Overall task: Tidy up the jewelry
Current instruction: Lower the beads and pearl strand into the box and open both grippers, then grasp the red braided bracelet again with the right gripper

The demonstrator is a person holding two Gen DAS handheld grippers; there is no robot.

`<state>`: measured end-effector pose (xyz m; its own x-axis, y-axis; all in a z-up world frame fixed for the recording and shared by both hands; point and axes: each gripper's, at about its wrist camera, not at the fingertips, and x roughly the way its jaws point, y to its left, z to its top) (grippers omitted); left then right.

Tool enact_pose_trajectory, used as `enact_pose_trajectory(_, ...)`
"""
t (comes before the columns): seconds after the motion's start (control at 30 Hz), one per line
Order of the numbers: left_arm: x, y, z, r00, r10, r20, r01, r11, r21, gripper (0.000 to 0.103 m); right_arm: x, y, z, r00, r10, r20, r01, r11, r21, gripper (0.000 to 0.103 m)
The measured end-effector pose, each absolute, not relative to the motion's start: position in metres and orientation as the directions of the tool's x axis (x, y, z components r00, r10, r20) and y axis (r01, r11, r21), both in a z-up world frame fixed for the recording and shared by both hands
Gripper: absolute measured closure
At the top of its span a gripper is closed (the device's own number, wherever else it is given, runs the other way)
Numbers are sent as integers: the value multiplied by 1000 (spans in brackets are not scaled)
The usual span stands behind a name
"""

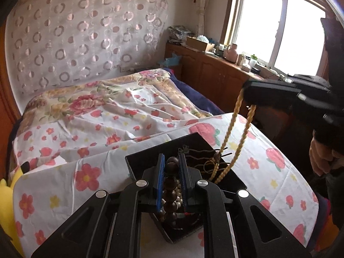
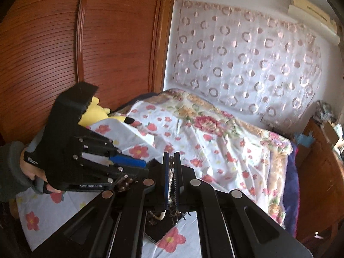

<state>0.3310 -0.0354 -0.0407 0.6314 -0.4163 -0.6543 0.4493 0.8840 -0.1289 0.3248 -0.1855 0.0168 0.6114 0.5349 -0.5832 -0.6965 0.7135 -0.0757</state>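
Note:
A black jewelry tray (image 1: 139, 161) lies on the floral bedsheet and holds pearls, thin dark cords and other pieces. My left gripper (image 1: 171, 158) hangs just over it, its blue pads shut on a strand of dark wooden beads (image 1: 171, 180) that droops into the tray. At the upper right, my right gripper (image 1: 247, 91) is shut on a yellow twisted cord necklace (image 1: 233, 124), whose two strands trail down into the tray. In the right wrist view my right gripper (image 2: 171, 157) pinches the cord over the tray (image 2: 158, 232). The left gripper (image 2: 140, 163) is at its left, dark beads (image 2: 124, 185) dangling beneath.
The tray rests near the foot of a bed with a flowered sheet (image 1: 120, 111). A yellow plush toy (image 2: 96, 114) lies at the bed's side by a wooden wardrobe (image 2: 64, 43). A cluttered wooden cabinet (image 1: 215, 71) runs under the window. A person's hand (image 1: 320, 159) holds the right gripper.

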Motion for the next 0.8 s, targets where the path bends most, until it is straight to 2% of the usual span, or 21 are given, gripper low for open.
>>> enact_pose_trajectory(0.4, 349, -39, -51, 610, -426, -668, 452, 880, -149, 90, 328, -186, -24, 539, 537, -649, -710, 704, -8, 97)
enact_pose_trajectory(0.47, 347, -37, -51, 620, -414, -667, 441, 887, -141, 83, 327, -187, -24, 539, 534, -651, -707, 707, -5, 97)
enact_pose_trajectory(0.53, 342, -34, -50, 633, -403, -661, 428, 893, -135, 65, 324, -187, -24, 542, 530, -652, -704, 711, -7, 95)
enact_pose_trajectory(0.6, 337, -30, -48, 642, -396, -656, 417, 899, -134, 55, 319, -189, -24, 549, 526, -649, -698, 716, -10, 77)
enact_pose_trajectory(0.63, 333, -28, -47, 647, -390, -655, 409, 903, -133, 48, 317, -190, -23, 553, 527, -646, -694, 720, -7, 73)
enact_pose_trajectory(0.73, 320, -22, -44, 679, -351, -645, 371, 922, -111, 31, 308, -196, -20, 568, 521, -637, -677, 736, -1, 72)
enact_pose_trajectory(0.8, 306, -17, -42, 698, -332, -635, 343, 933, -111, 24, 301, -201, -20, 573, 520, -633, -668, 744, 7, 72)
